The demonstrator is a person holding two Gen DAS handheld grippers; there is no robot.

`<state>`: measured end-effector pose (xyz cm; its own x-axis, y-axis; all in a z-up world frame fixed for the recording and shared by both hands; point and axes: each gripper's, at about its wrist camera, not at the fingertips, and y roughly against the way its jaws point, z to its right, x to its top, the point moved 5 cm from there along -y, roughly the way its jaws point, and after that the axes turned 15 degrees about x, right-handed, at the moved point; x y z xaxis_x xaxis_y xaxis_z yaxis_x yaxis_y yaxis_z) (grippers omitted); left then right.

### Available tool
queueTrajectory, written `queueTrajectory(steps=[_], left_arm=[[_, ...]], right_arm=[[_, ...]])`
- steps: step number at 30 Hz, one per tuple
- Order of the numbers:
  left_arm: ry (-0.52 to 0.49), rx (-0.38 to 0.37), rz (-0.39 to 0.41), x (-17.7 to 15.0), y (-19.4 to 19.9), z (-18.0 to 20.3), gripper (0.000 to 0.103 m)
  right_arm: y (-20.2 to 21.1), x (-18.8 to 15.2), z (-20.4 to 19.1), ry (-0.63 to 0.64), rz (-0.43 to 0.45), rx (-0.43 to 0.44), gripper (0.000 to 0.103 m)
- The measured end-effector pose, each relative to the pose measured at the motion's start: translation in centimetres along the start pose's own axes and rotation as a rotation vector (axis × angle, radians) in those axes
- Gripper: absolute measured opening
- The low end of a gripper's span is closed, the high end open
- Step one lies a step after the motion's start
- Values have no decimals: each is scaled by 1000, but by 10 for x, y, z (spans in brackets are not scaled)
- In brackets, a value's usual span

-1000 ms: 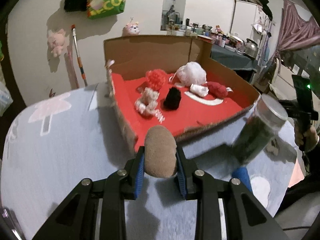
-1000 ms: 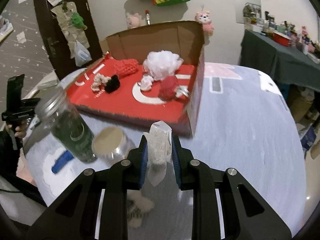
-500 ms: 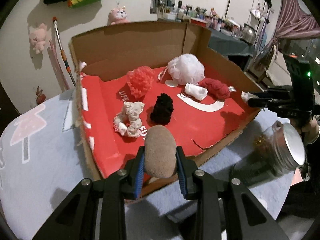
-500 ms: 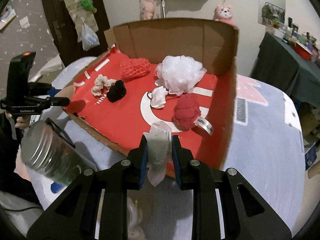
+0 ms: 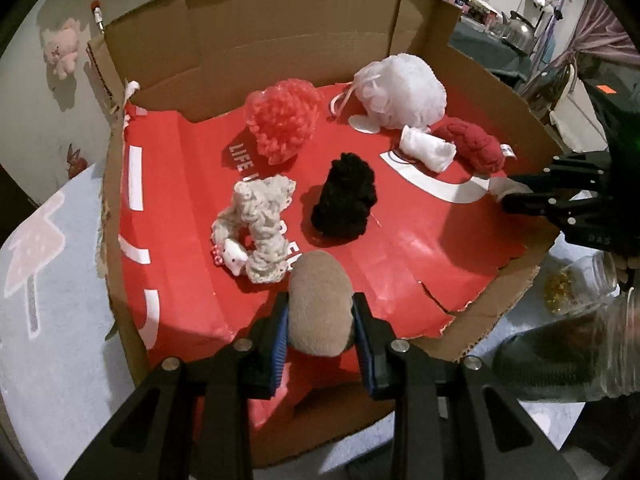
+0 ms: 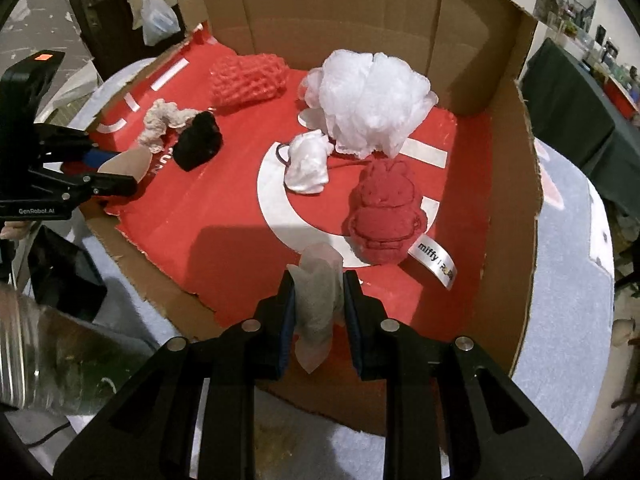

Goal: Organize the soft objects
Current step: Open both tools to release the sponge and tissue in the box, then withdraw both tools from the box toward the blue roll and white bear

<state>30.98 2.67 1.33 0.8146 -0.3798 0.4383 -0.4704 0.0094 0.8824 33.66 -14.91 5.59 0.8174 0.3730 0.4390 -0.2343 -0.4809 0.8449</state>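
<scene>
My left gripper [image 5: 320,312] is shut on a tan oval sponge [image 5: 320,300] and holds it over the near edge of the red-lined cardboard box [image 5: 472,336]. My right gripper [image 6: 318,300] is shut on a whitish mesh pouch [image 6: 318,300] over the box's near edge [image 6: 168,296]. Inside the box lie a white bath pouf [image 6: 368,100], a coral mesh pouf [image 5: 282,120], a black knit item [image 5: 346,200], a beige crocheted scrunchie [image 5: 260,224], a small white cloth [image 6: 308,162] and a dark red Miffy plush [image 6: 384,212].
The box stands on a light blue patterned cloth [image 5: 44,280]. Glass jars [image 5: 576,344] stand beside the box, one also in the right wrist view [image 6: 40,360]. The opposite gripper shows at each view's edge: the right one [image 5: 560,196] and the left one [image 6: 60,176].
Both grippers have moved forward from outside the box to over its near edge, each still holding its item. The box contents look unmoved.
</scene>
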Motion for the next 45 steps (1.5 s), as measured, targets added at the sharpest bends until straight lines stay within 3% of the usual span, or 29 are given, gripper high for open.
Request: queueTrajectory(steps=[16, 23, 26, 29, 30, 32, 34, 45], left_arm=[[-27, 46, -21, 4, -8, 10, 39], [-28, 37, -13, 5, -10, 13, 50], [-23, 28, 1, 3, -5, 13, 55], [0, 5, 28, 2, 4, 9, 62], [10, -6, 38, 2, 8, 8, 64], [30, -18, 61, 1, 17, 6, 68], [52, -15, 91, 0, 28, 4, 75], [177, -2, 297, -18, 107, 6, 94]], right_arm=[[-14, 1, 4, -3, -62, -76, 25], [-15, 3, 4, -16, -66, -69, 25], [-15, 5, 3, -29, -65, -50, 31], [-10, 6, -4, -24, -50, -15, 57], [-8, 7, -8, -18, -43, -12, 59], [1, 8, -12, -3, -17, -53, 60], [8, 10, -14, -18, 8, -49, 60], [85, 2, -36, -17, 178, -95, 70]])
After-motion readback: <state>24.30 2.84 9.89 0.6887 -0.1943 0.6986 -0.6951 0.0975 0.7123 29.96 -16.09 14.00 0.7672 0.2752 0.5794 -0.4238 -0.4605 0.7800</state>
